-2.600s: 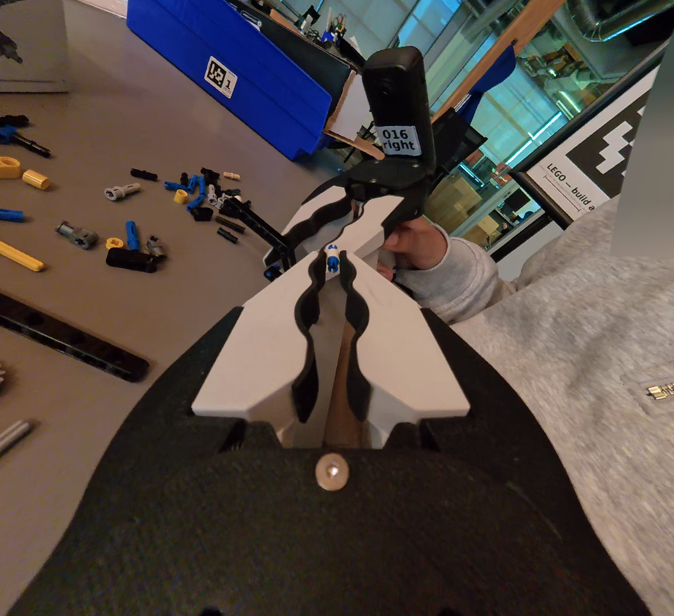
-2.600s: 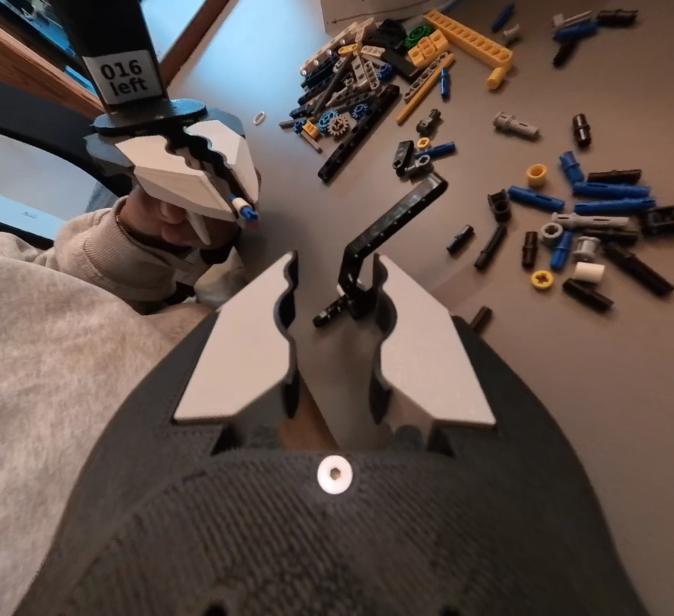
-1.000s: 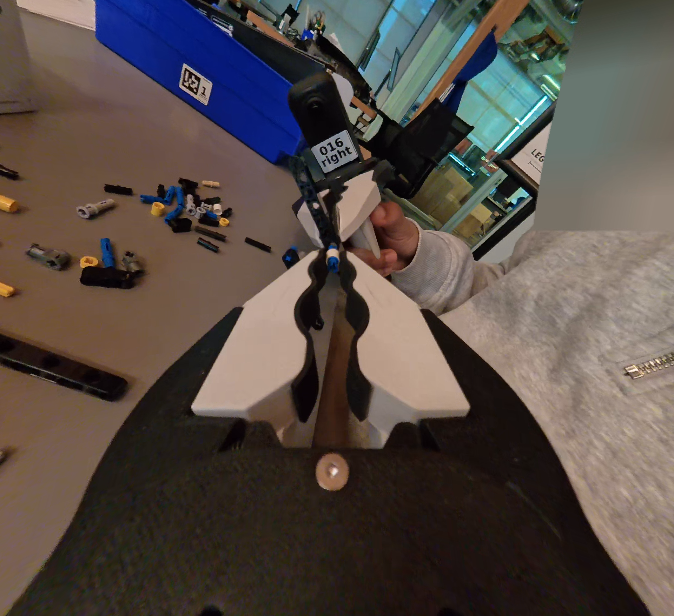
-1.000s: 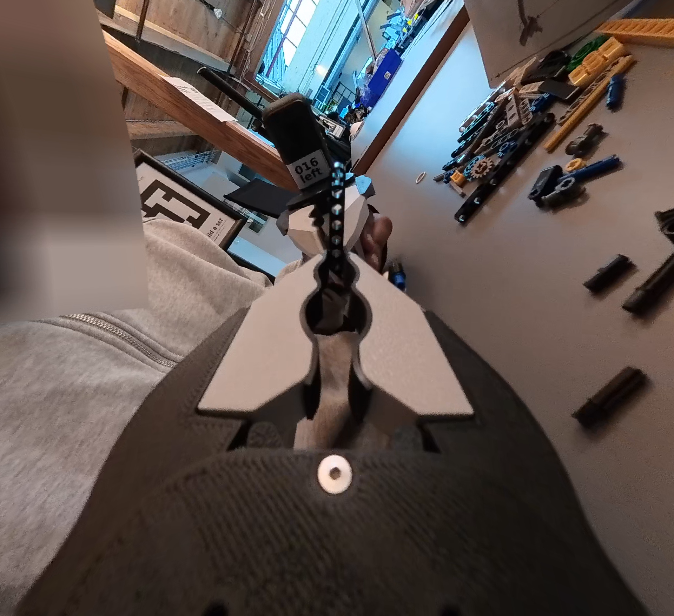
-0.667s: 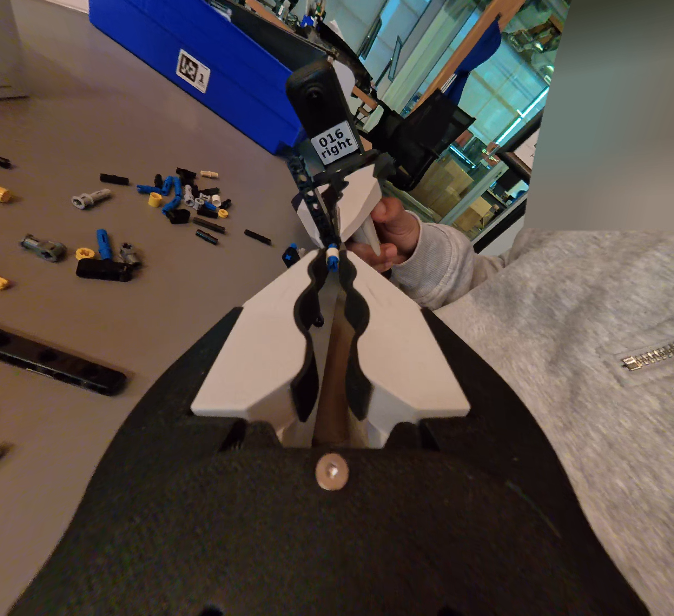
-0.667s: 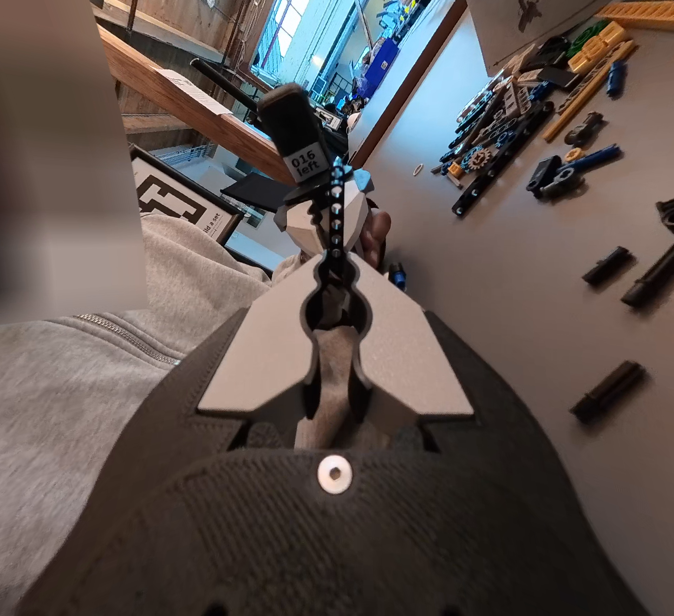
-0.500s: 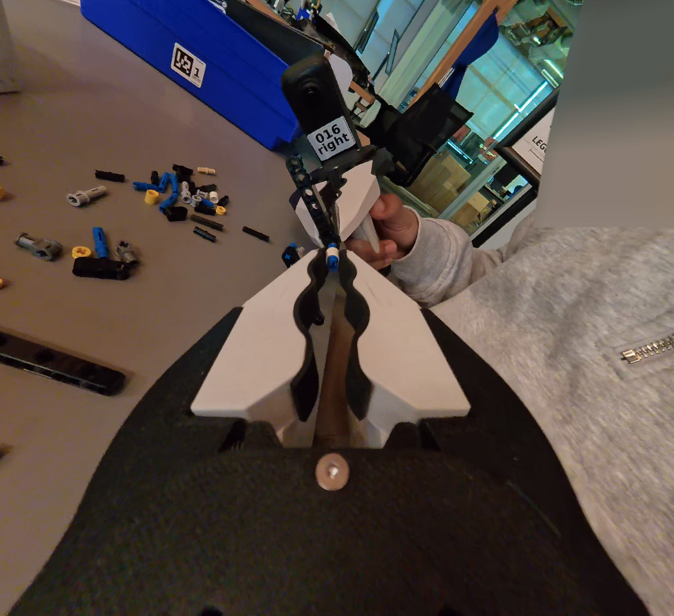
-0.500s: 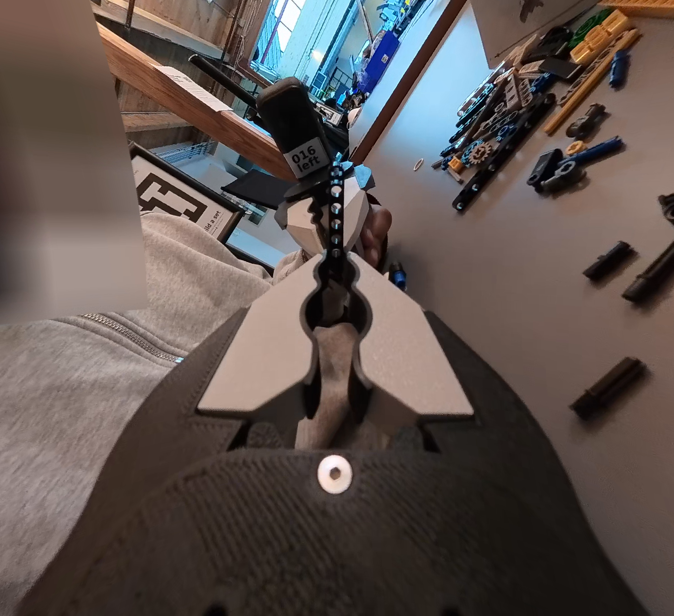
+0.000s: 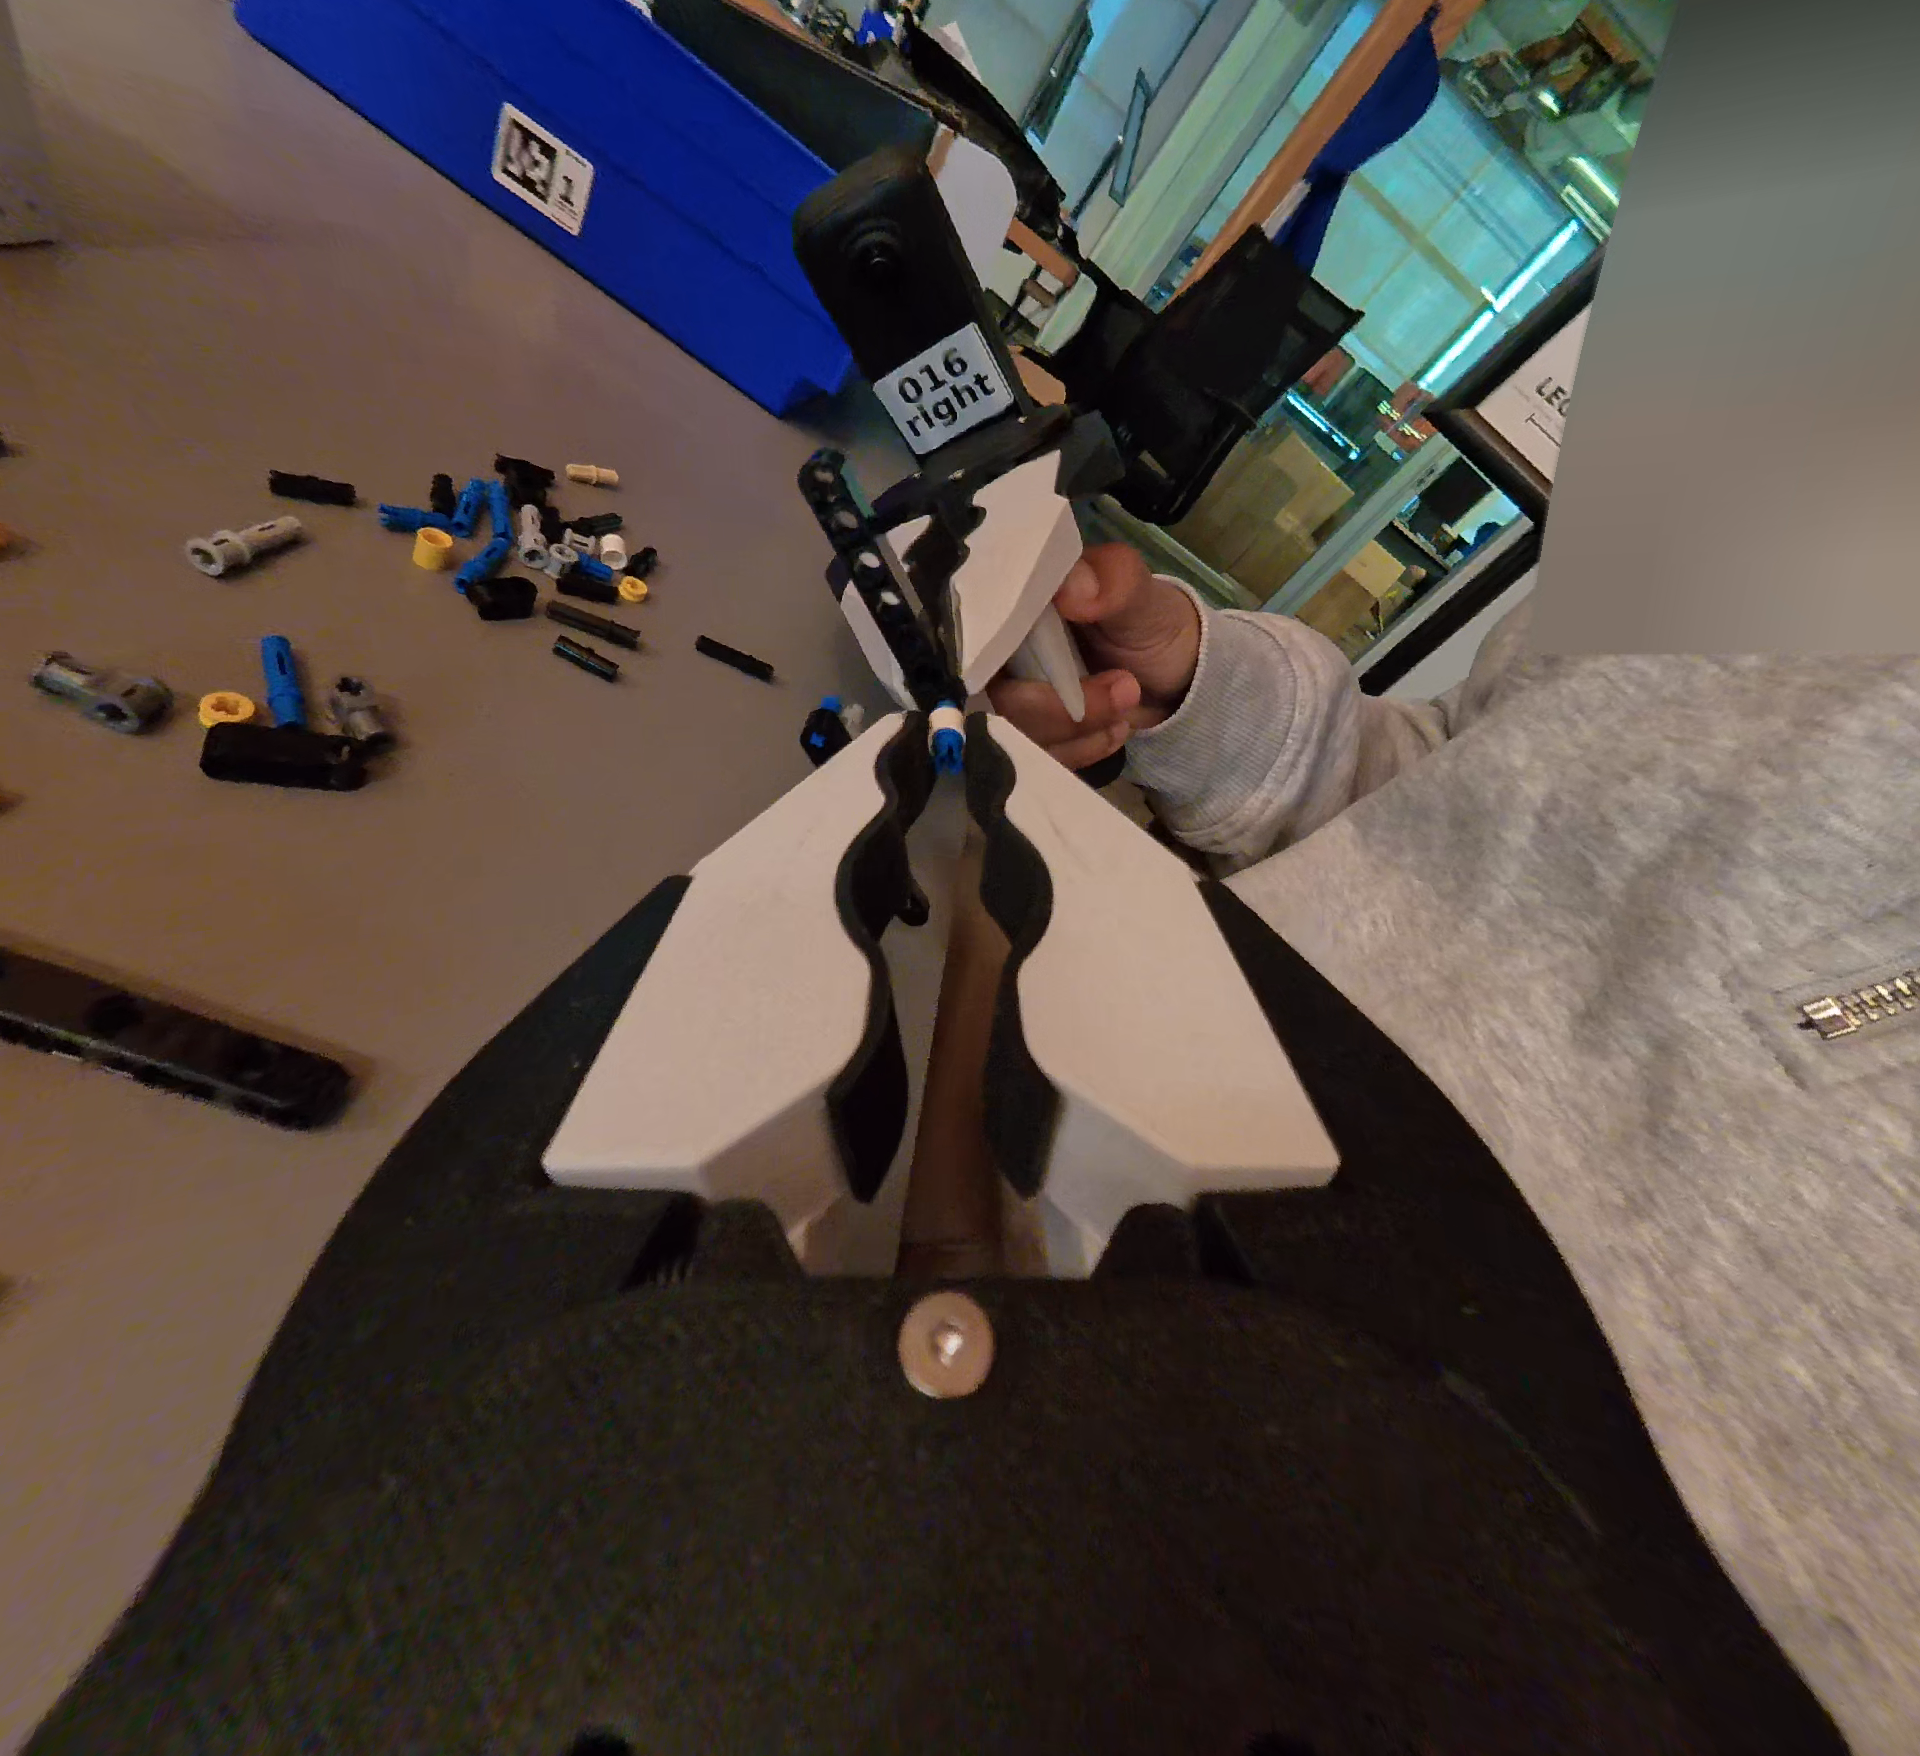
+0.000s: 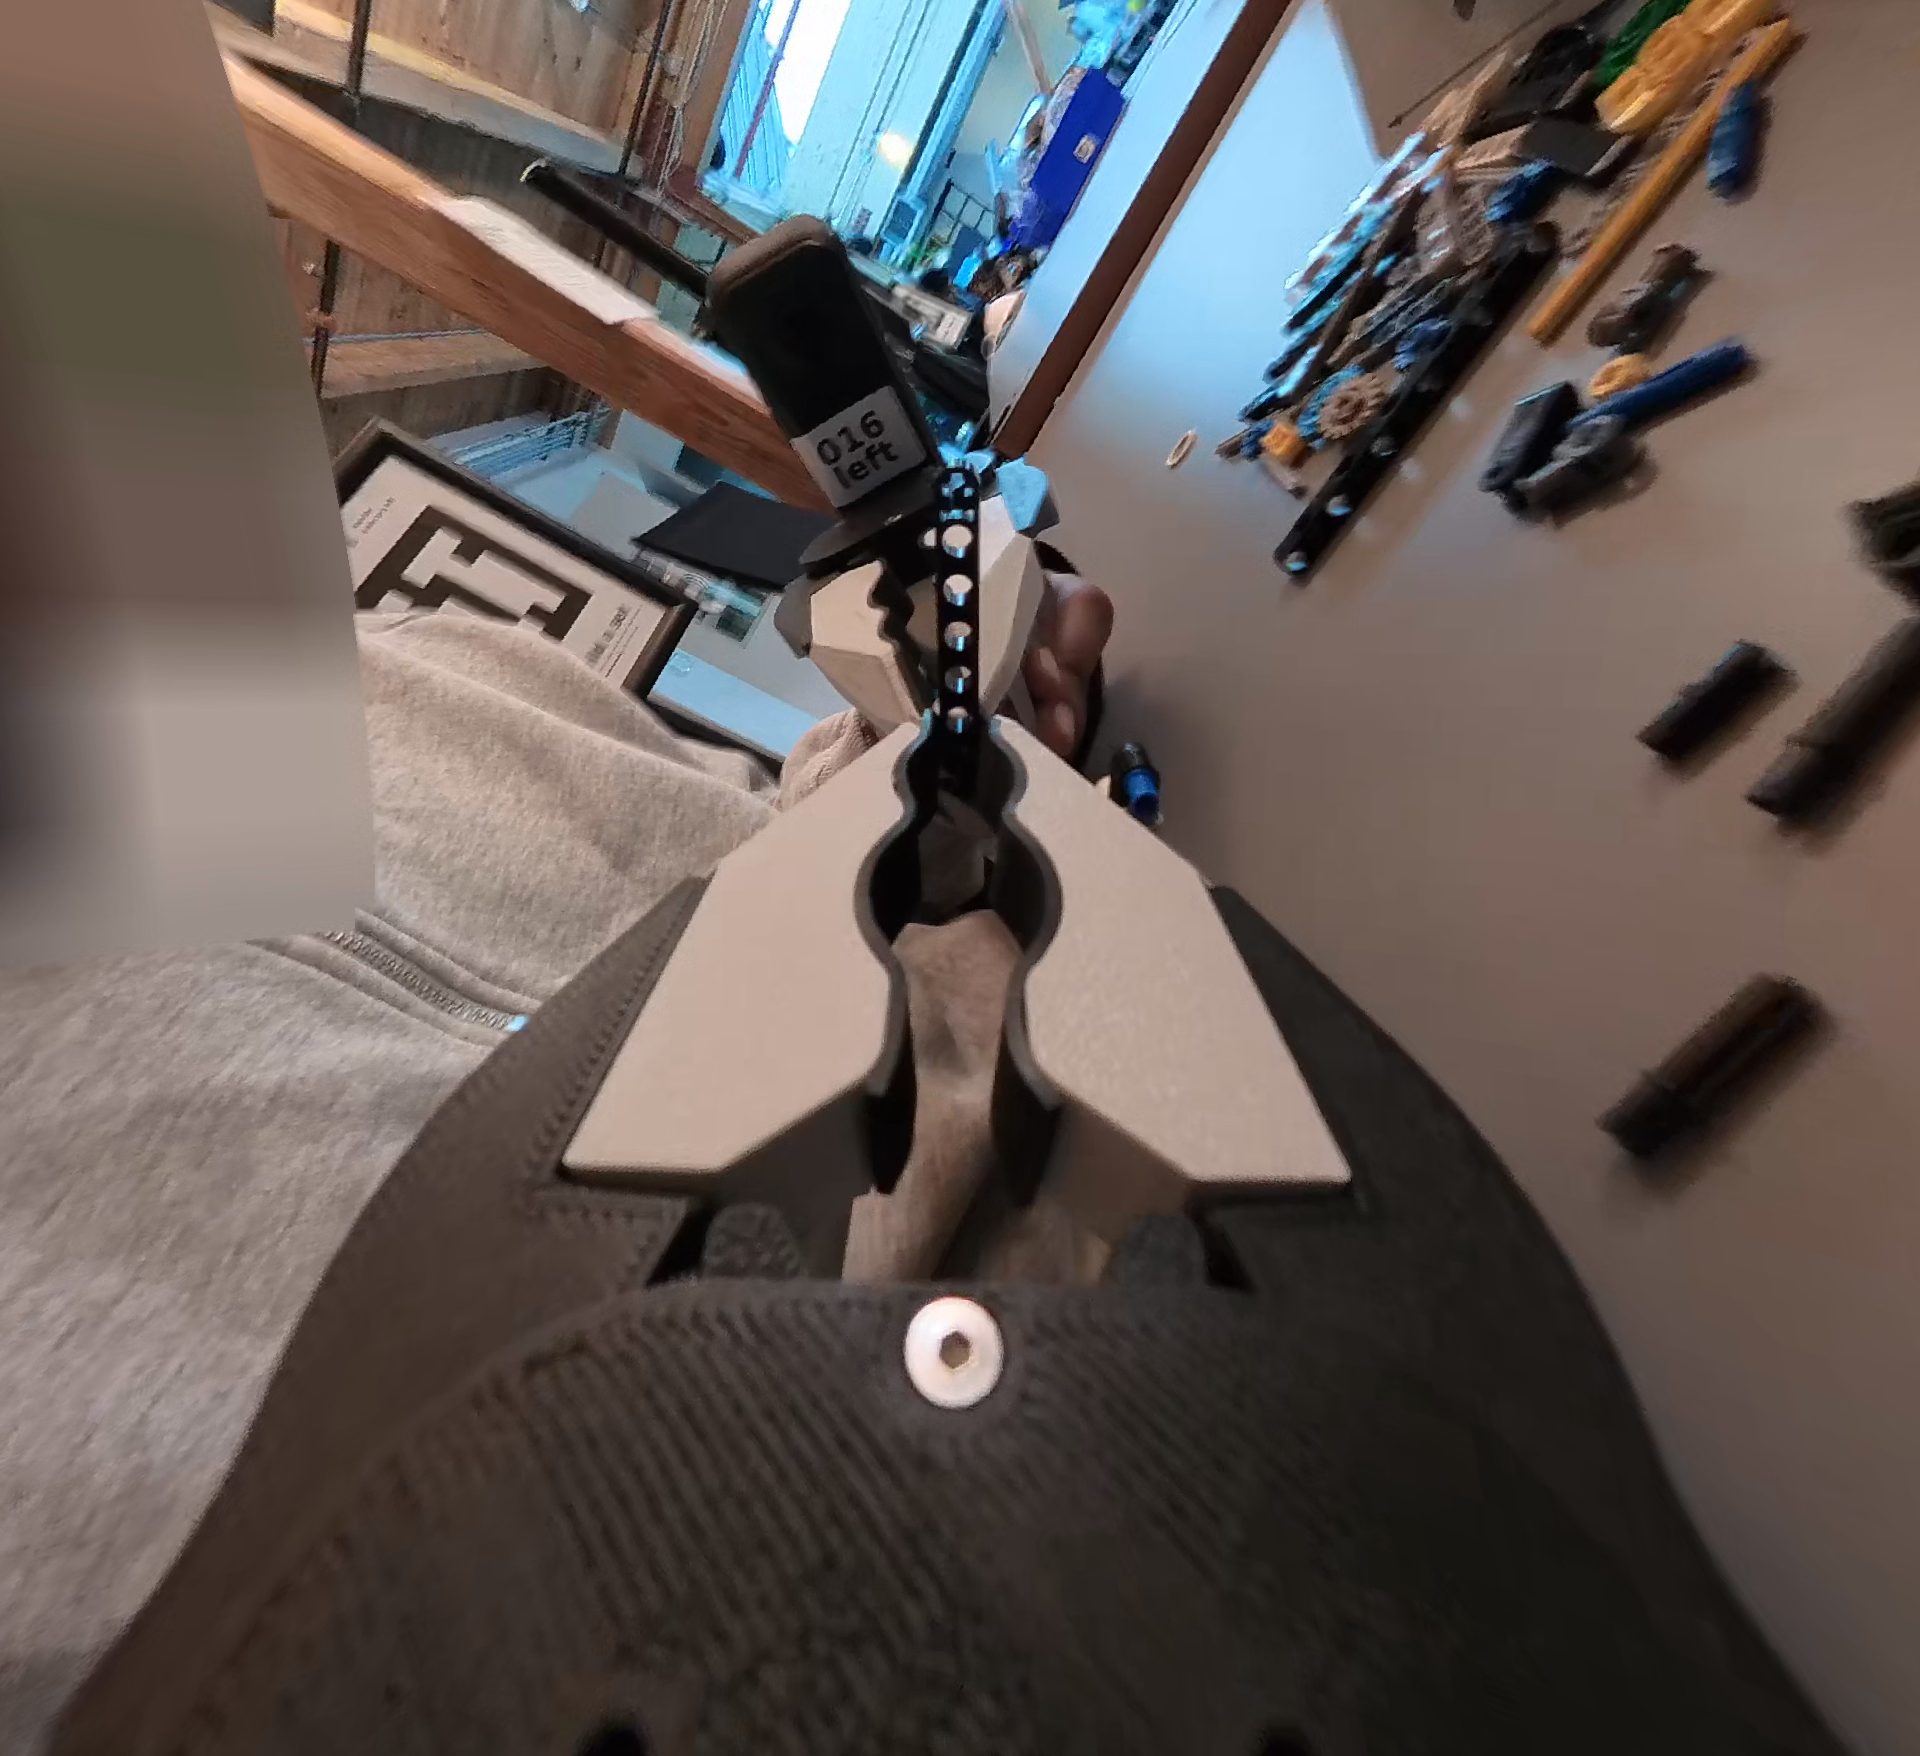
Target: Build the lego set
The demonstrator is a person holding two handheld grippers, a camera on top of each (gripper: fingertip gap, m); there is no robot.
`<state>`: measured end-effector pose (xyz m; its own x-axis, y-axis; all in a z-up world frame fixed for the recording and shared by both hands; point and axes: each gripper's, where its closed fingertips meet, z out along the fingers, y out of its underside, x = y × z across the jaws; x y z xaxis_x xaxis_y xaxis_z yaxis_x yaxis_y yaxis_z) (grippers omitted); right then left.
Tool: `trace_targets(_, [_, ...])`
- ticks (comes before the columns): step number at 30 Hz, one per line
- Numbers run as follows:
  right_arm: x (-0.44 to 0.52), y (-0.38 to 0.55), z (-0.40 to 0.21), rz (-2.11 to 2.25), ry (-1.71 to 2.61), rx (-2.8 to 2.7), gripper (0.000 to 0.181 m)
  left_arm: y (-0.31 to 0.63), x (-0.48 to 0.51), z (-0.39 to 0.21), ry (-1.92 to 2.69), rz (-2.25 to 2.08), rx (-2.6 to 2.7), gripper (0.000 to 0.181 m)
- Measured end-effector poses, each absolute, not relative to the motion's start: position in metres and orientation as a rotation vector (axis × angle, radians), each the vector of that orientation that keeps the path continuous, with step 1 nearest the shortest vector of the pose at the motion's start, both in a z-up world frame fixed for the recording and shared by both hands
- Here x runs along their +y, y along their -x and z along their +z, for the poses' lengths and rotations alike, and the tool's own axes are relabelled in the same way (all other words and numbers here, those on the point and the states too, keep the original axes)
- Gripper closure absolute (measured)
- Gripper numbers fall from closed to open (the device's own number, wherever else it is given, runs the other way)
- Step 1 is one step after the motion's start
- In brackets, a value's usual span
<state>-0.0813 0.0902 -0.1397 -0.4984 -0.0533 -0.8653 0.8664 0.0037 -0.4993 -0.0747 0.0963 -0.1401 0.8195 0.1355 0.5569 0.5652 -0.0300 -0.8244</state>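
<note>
Grey counter [image 9: 312, 335] lies below; left gripper [image 9: 943, 732] fingers pinch a blue-and-white pin [image 9: 944, 736], its tip meeting the perforated black beam [image 10: 956, 610] clamped upright beyond the right gripper [image 10: 954, 750] fingers.

Black beam [image 10: 954, 605]: long, thin, pierced by a row of round holes; held off the table, its near end clamped at the tips of the right gripper [image 10: 951, 738].
Blue pin [image 9: 944, 738]: small, blue with a white collar; pinched at the tips of the left gripper [image 9: 945, 738], its far end met by the beam's lower end.
</note>
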Motion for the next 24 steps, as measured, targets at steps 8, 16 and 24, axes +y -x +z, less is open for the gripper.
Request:
trace_targets(8, [0.089,0.083,-0.138,-1.606,-0.865,1.527,0.177,0.076,0.099,-0.139,1.579,-0.36,-0.576,0.176])
trace_targets(16, [0.087,0.084,-0.134,-1.634,-0.857,1.502,0.177,0.077,0.097,-0.135,1.545,-0.38,-0.576,0.176])
trace_targets(24, [0.11,0.104,-0.11,-1.868,-0.875,1.349,0.159,0.086,0.088,-0.125,1.426,-0.43,-0.623,0.177])
